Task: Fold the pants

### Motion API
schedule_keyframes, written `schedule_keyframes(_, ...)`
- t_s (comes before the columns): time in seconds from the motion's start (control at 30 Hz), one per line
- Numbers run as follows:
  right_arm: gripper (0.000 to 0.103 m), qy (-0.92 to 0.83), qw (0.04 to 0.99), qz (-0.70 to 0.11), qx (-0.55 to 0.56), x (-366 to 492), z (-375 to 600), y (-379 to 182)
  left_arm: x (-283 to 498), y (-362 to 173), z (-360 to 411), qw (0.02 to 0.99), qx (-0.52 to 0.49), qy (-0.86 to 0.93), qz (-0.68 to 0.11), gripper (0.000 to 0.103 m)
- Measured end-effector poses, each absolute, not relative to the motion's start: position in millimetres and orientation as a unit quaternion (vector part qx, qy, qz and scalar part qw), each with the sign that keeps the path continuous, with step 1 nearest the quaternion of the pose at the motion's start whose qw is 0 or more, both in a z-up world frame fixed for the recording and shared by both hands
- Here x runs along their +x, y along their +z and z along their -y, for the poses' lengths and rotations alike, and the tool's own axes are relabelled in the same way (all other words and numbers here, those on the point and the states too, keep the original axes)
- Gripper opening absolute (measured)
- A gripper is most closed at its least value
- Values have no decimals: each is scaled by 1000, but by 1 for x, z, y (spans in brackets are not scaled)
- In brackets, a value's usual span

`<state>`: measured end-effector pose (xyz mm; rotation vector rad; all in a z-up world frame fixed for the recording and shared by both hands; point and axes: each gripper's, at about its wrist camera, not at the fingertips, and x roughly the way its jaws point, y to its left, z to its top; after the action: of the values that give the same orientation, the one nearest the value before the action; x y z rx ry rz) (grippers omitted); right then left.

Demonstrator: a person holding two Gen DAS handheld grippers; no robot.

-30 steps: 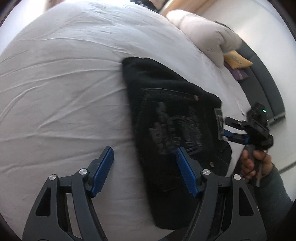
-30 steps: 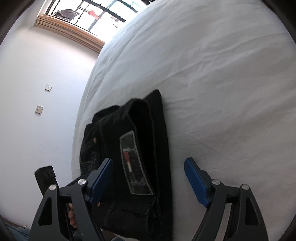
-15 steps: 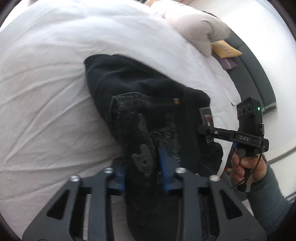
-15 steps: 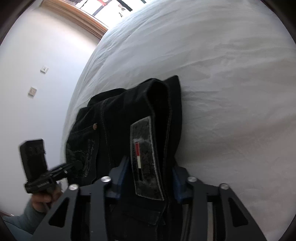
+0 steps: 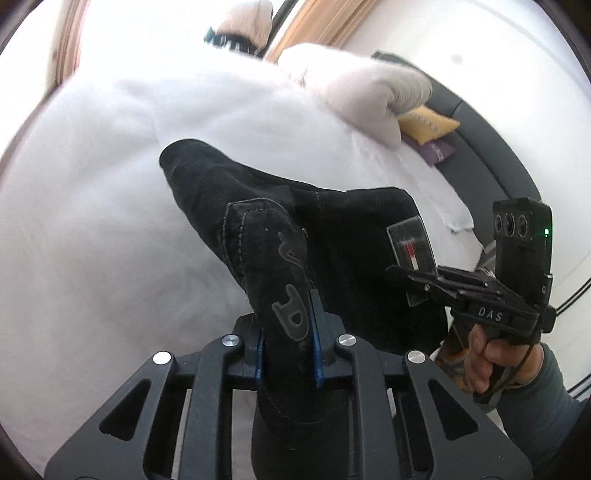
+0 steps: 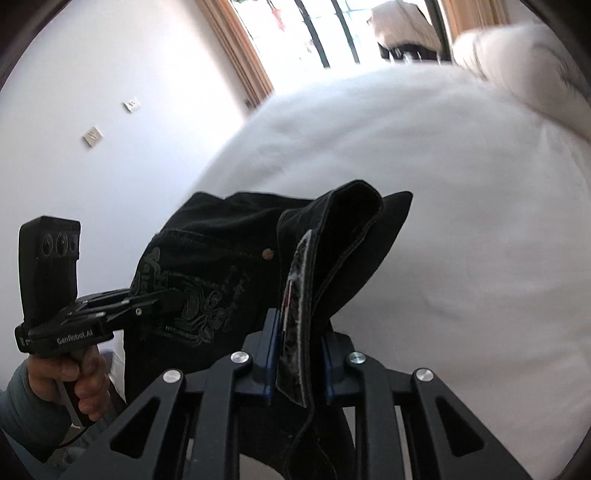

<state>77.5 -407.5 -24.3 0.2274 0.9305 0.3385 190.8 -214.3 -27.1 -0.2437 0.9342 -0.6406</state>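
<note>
The folded black pants (image 5: 332, 240) hang lifted above the white bed (image 5: 92, 221). My left gripper (image 5: 288, 332) is shut on the pocket side with the grey embroidered design. My right gripper (image 6: 297, 332) is shut on the waistband by the grey patch with a red stripe (image 6: 295, 288). The pants (image 6: 221, 266) stretch between the two grippers. The right gripper also shows in the left wrist view (image 5: 417, 273), and the left gripper in the right wrist view (image 6: 155, 299), each held by a hand.
Pale pillows (image 5: 362, 92) lie at the bed's head, with a yellow cushion (image 5: 428, 125) and a purple one (image 5: 436, 153) beside a dark headboard (image 5: 491, 147). A window (image 6: 314, 33) and a white wall (image 6: 110, 147) stand beyond the bed.
Both grippers have closed on the pants and lifted them off the bed. The views have tilted upward toward the pillows and the window.
</note>
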Motion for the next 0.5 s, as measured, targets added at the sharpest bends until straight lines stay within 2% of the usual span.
schedule_keyframes(0.1, 21, 173, 885, -419, 104, 102, 395, -1, 212, 7, 196, 860, -93, -289, -411, 16)
schedule_keyframes(0.23, 21, 182, 889, -407, 108, 142, 382, 3, 243, 20, 172, 876, -72, -264, -398, 17)
schedule_keyframes(0.37, 21, 184, 884, -416, 110, 177, 378, -17, 285, -3, 154, 876, -72, -235, -415, 17)
schedule_keyframes(0.5, 21, 177, 868, -449, 117, 218, 369, -60, 314, -42, 134, 867, -68, -213, -445, 17)
